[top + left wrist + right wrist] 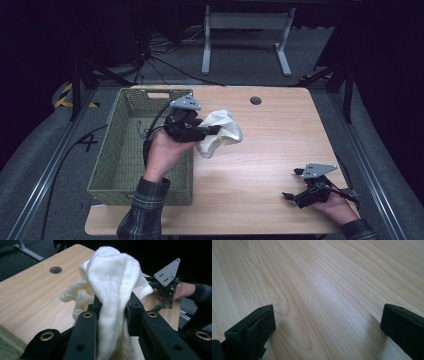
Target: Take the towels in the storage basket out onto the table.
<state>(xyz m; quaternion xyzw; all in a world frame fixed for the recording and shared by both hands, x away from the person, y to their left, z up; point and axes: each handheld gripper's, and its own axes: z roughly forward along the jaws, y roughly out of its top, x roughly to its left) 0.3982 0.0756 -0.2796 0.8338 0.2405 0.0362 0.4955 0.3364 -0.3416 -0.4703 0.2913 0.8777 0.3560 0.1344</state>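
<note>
Basket (pixel 125 165) on table (pixel 280 150) left; cloth (pixel 220 132) just right.

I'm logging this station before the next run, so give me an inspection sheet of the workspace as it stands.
Surface: wooden table, grommet hole near the far edge.
Job's things: white cloth held off the table; green woven basket at the left.
Clutter: nothing seen.
Grippers: left gripper shut on the cloth beside the basket; right gripper open, low over the table's near right.
Cables: black cable trailing from the left gripper; more on the floor behind.
Surroundings: dark room, white desk frame behind.
</note>
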